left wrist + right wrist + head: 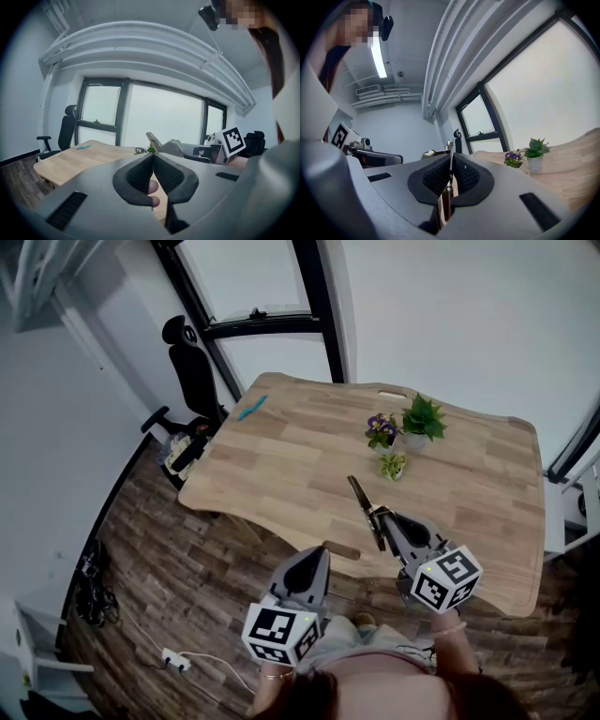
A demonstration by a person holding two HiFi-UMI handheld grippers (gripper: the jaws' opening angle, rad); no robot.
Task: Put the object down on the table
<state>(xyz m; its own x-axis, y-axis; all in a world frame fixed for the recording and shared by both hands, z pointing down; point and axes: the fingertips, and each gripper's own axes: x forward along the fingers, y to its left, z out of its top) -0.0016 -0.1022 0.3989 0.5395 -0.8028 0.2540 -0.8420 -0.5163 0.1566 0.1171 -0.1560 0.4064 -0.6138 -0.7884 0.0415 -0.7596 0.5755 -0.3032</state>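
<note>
My right gripper [379, 516] is shut on a knife [357, 493] with a thin blade and a brown handle. It holds the knife in the air above the near edge of the wooden table [281, 460]. In the right gripper view the blade [449, 150] stands pinched edge-on between the pads of the right gripper [451, 169], and the handle [446, 202] hangs below them. My left gripper [320, 549] is shut and empty, low at the table's front edge. Its jaws [153, 161] meet at the tips, and the right gripper [165, 146] shows beyond them.
Three small potted plants stand mid-table: purple flowers [382, 430], a leafy green one [423, 418] and a tiny succulent [393, 465]. A blue pen-like thing [251, 408] lies at the far left corner. An office chair [192, 371] stands left of the table, and a power strip [173, 659] lies on the floor.
</note>
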